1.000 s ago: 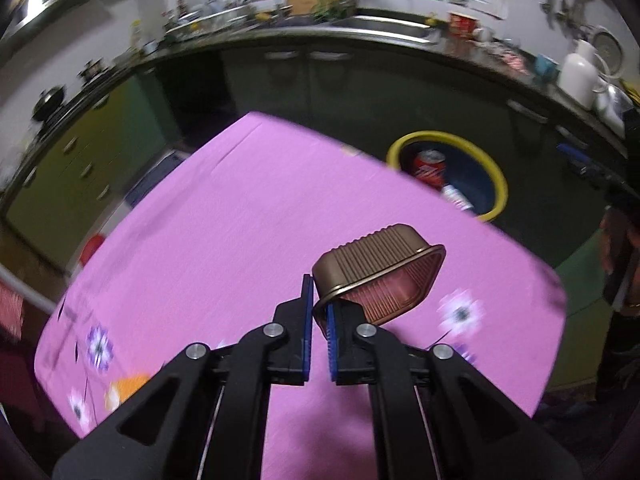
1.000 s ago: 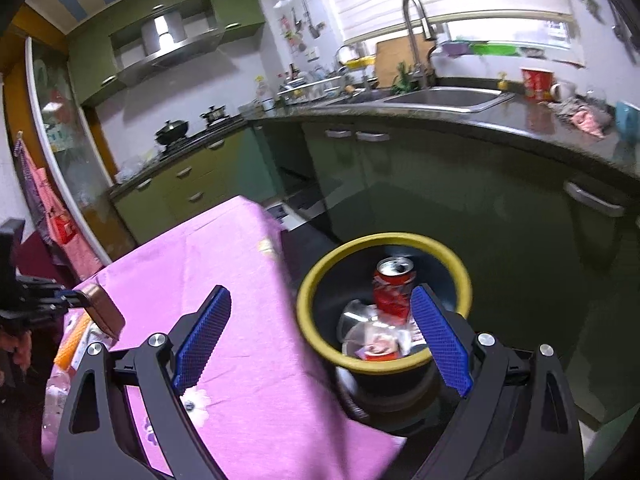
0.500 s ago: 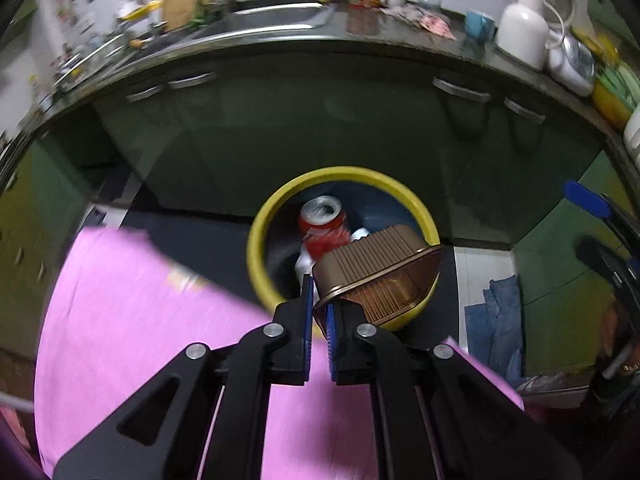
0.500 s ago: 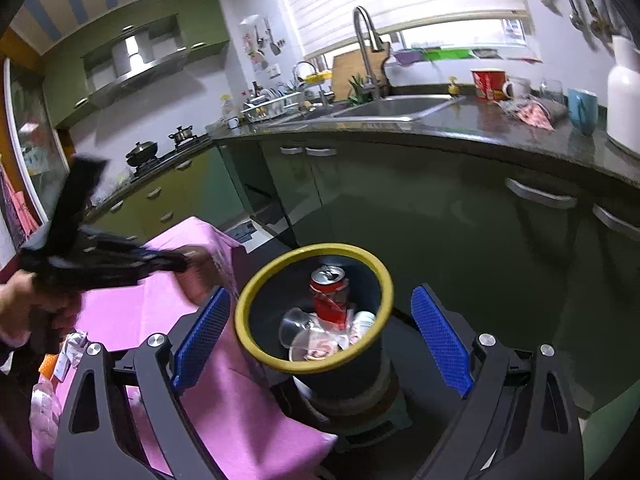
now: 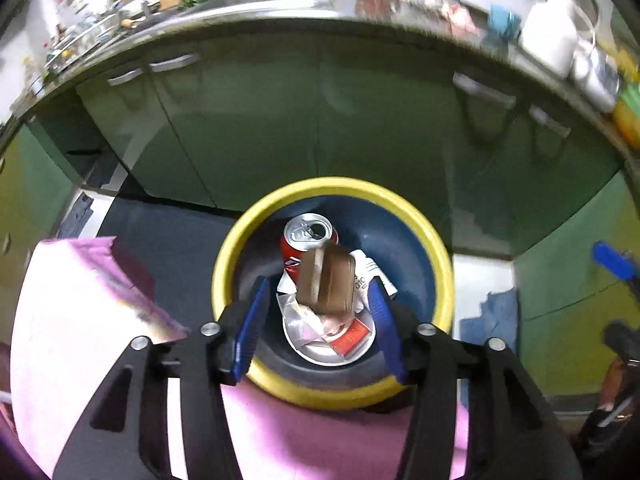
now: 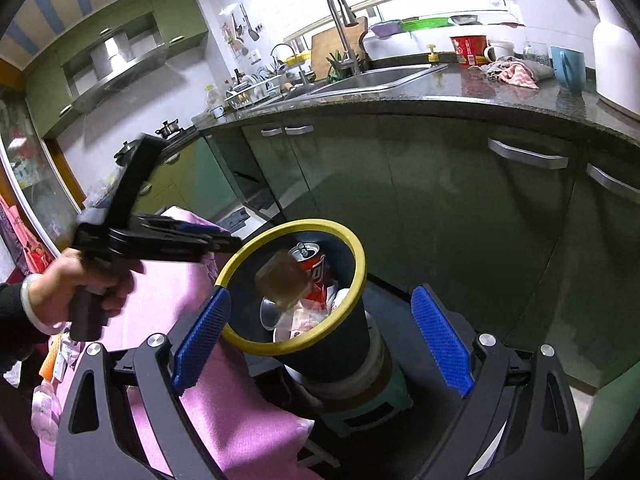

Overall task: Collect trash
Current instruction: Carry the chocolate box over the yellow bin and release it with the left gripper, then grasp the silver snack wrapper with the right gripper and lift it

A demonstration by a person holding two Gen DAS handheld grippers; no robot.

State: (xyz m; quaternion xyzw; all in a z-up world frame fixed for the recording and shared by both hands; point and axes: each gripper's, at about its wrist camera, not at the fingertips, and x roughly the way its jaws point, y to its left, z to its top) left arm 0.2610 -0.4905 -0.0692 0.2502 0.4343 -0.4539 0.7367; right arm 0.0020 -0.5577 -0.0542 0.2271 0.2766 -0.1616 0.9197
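My left gripper [image 5: 316, 300] hangs over the yellow-rimmed dark blue bin [image 5: 332, 188], and its jaws are opening. The brown foil tray [image 5: 328, 280] has left the blue pads and drops free, blurred, into the bin's mouth. It falls above a red soda can [image 5: 308, 236], wrappers and a white plate. In the right wrist view a hand holds the left gripper [image 6: 224, 242] at the bin's [image 6: 352, 248] left rim, and the tray [image 6: 282, 284] is in mid-air beside the can [image 6: 314, 266]. My right gripper [image 6: 320, 300] stands open and empty in front of the bin.
The table with the pink cloth [image 5: 80, 320] ends right at the bin's near side. The bin stands on a low stool [image 6: 372, 400] before green cabinets [image 6: 440, 200]. A blue rag [image 5: 488, 316] lies on the floor. Small items [image 6: 52, 360] lie on the cloth at the left.
The left gripper swung from over the pink table to above the bin, then opened and let the brown tray go; the tray now falls inside. The right gripper drifted a little beside the bin.
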